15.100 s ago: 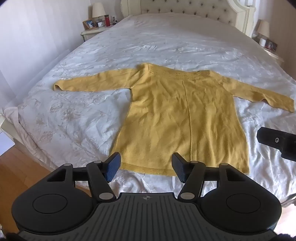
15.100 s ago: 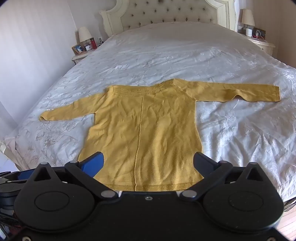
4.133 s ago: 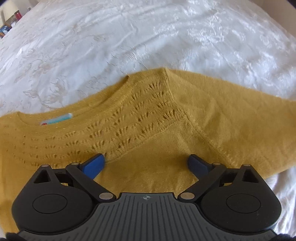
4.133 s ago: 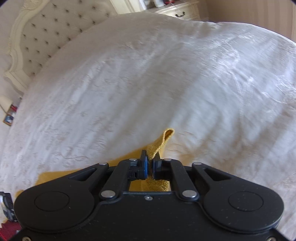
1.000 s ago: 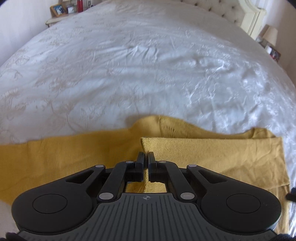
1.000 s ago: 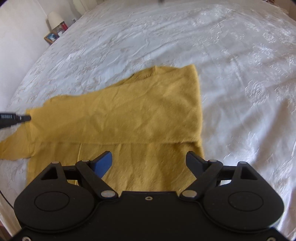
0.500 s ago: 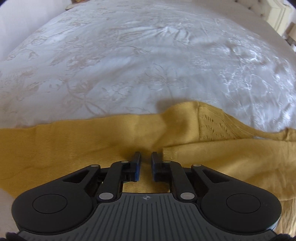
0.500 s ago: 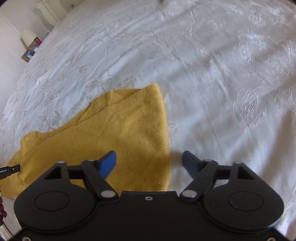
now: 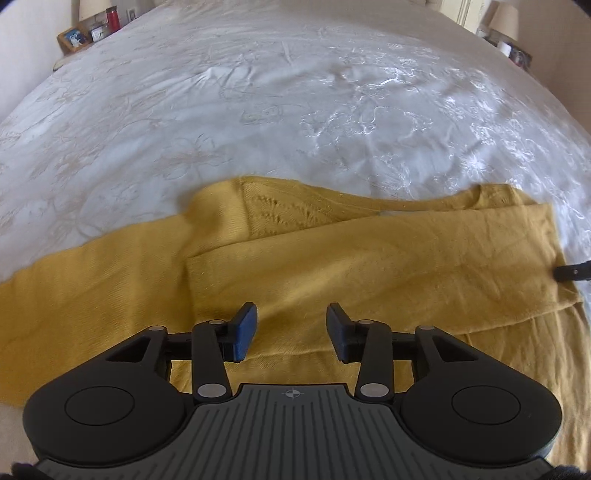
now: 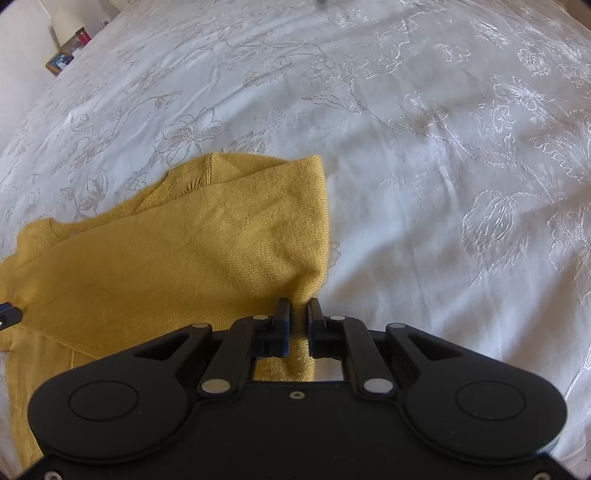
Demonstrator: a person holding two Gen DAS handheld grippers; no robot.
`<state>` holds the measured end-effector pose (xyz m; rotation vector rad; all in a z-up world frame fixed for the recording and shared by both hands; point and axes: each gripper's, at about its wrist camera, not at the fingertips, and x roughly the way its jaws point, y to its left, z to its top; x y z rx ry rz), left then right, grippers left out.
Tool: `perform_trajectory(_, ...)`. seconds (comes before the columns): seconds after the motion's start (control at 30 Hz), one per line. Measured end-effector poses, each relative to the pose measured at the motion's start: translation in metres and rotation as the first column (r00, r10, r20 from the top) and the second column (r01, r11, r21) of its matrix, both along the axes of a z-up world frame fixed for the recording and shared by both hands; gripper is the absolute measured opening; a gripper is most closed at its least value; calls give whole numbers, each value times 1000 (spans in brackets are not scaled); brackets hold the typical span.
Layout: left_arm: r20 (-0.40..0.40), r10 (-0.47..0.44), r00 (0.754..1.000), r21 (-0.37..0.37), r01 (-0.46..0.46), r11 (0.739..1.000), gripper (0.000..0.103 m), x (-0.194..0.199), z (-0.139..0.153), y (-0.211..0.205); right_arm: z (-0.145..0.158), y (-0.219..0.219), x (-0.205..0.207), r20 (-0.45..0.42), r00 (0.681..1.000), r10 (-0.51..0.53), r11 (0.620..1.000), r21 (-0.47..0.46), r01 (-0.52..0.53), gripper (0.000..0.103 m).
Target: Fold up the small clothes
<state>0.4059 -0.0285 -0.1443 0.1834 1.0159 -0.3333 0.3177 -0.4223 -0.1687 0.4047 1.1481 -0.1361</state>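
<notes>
Two black grippers with blue pads are over a big bed. The left gripper (image 9: 291, 332) has its jaws apart, and they have just been opening. Nothing is between them. They hang just above the mustard-yellow knitted sweater (image 9: 369, 266), and whether the pads touch the knit cannot be told from this view. The right gripper (image 10: 298, 325) has its jaws squeezed close together, and they have just been closing. A pinch of the yellow knit sits between the pads, at the sweater's right edge, so this gripper is holding the sweater there.

In the left wrist view, one sleeve is folded across the body of the sweater and lies flat on top of it. The other sleeve stretches out to the left side of the picture. A patch of little knitted holes shows near the neck. At the far right edge of that view, the dark tip of the right gripper touches the sweater's edge.

In the right wrist view, the folded part makes a neat straight edge on the right, and the knit bunches up a little where the pads grip it.

The sweater lies on a white bedspread with stitched flowers (image 9: 295, 110). Far off at the top left is a small wooden photo frame (image 9: 74, 37), and beside it a red bottle (image 9: 113, 19).
</notes>
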Motion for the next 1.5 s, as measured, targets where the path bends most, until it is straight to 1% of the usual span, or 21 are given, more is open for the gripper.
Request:
perform_trajectory(0.07, 13, 15, 1000, 2, -15, 1000, 42, 2, -6, -5, -1, 0, 0, 1, 1000, -3, 1000, 2, 3, 19)
perform_trajectory(0.2, -65, 54, 996, -12, -55, 998, 45, 18, -27, 2, -4, -3, -1, 1, 1000, -16, 1000, 8, 16, 19)
perform_trajectory(0.27, -87, 75, 993, -43, -79, 996, 46, 24, -29, 9, -3, -3, -1, 3, 1000, -19, 1000, 4, 19, 24)
perform_trajectory(0.33, -108, 91, 990, -63, -98, 993, 45, 27, -22, 12, 2, -3, -3, 13, 999, -36, 999, -12, 36, 43)
perform_trajectory(0.37, -99, 93, 991, -70, -100, 993, 46, 26, -17, 13, 6, -3, -5, 23, 999, -50, 998, -24, 50, 48)
perform_trajectory(0.43, -61, 78, 995, -80, -83, 993, 46, 22, -7, 13, 14, -2, -9, 47, 997, -65, 996, -61, 68, 64)
perform_trajectory(0.5, -34, 55, 998, -80, -57, 995, 47, 19, -2, 9, 23, 4, -10, 78, 996, -53, 994, -96, 61, 68)
perform_trajectory(0.6, -19, 43, 999, -63, -44, 997, 48, 24, -5, 3, 30, 18, -3, 108, 994, 4, 990, -141, 11, 77)
perform_trajectory(0.8, -79, 58, 995, -8, -59, 998, 50, 36, -31, -4, 19, 45, 24, 83, 990, 112, 981, -171, -96, 78)
perform_trajectory(0.9, -76, 47, 996, 18, -46, 999, 50, 30, -25, -6, 12, 50, 22, 43, 991, 129, 976, -183, -119, 78)
perform_trajectory(0.97, -43, 47, 998, 37, -46, 998, 50, 21, -13, -6, 17, 51, 15, 59, 991, 117, 979, -176, -105, 78)
perform_trajectory(1.03, -15, 42, 999, 5, -41, 999, 51, 11, -6, -4, 20, 53, 9, 63, 991, 122, 978, -177, -109, 80)
perform_trajectory(1.07, -33, 33, 999, -10, -33, 999, 55, 9, -7, -3, 20, 56, 7, 53, 990, 127, 977, -176, -116, 80)
perform_trajectory(1.1, -71, 26, 997, -16, -27, 1000, 55, 8, -13, -3, 17, 57, 6, 42, 990, 133, 976, -179, -123, 81)
perform_trajectory(1.17, -139, 35, 990, -3, -36, 999, 58, 7, -28, -1, 8, 62, 4, -6, 989, 148, 970, -195, -146, 81)
perform_trajectory(1.23, -139, 47, 989, -26, -51, 998, 59, 2, -32, 5, -2, 64, 1, -57, 986, 154, 968, -194, -162, 85)
perform_trajectory(1.33, -164, 50, 985, -64, -62, 996, 60, 1, -24, 12, 1, 59, -5, -50, 990, 130, 975, -173, -137, 88)
perform_trajectory(1.4, -181, 48, 982, -97, -66, 993, 73, -3, -18, 22, 12, 57, -10, -18, 993, 113, 981, -158, -114, 89)
perform_trajectory(1.43, -181, 62, 982, -103, -82, 991, 85, -7, -15, 28, 18, 56, -12, 1, 994, 108, 983, -151, -106, 93)
perform_trajectory(1.47, -168, 83, 982, -110, -102, 989, 87, -12, -12, 36, 25, 57, -15, 25, 994, 103, 985, -141, -98, 96)
perform_trajectory(1.5, -152, 108, 983, -118, -126, 985, 87, -17, -8, 45, 31, 58, -17, 44, 994, 99, 987, -132, -93, 102)
